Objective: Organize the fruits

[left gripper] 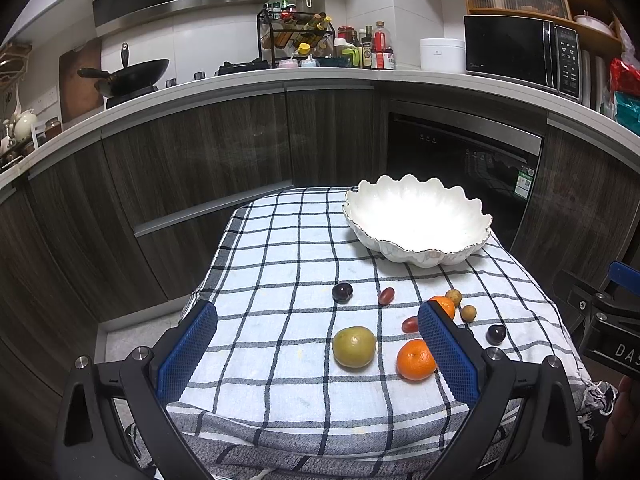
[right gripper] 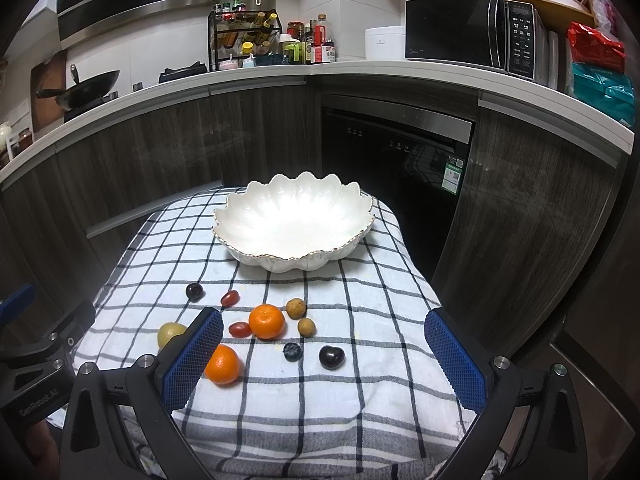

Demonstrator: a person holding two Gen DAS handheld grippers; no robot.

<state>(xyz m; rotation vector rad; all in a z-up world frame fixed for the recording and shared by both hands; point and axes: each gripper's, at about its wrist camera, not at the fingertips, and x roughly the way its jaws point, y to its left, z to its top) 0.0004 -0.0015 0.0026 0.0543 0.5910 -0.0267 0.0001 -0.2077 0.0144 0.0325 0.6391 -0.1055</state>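
A white scalloped bowl (left gripper: 418, 220) (right gripper: 294, 222) stands empty at the far end of a checked cloth (left gripper: 288, 392) (right gripper: 320, 396). Loose fruit lies in front of it: two oranges (left gripper: 415, 360) (right gripper: 267, 321), a yellow-green fruit (left gripper: 354, 347) (right gripper: 170, 333), dark plums (left gripper: 342, 293) (right gripper: 331, 357), red grape tomatoes (left gripper: 386, 295) (right gripper: 239, 329), two small brown longans (right gripper: 296, 308) and a blueberry (right gripper: 292, 351). My left gripper (left gripper: 318, 326) is open and empty above the near fruit. My right gripper (right gripper: 324, 330) is open and empty, also above the fruit.
Dark kitchen cabinets and a built-in dishwasher (right gripper: 396, 168) stand behind the table. The counter holds a wok (left gripper: 132, 74), a spice rack (left gripper: 296, 38) and a microwave (left gripper: 520, 52). The cloth hangs over the table's near edge. The other gripper shows at the side of each view (left gripper: 608, 320) (right gripper: 36, 360).
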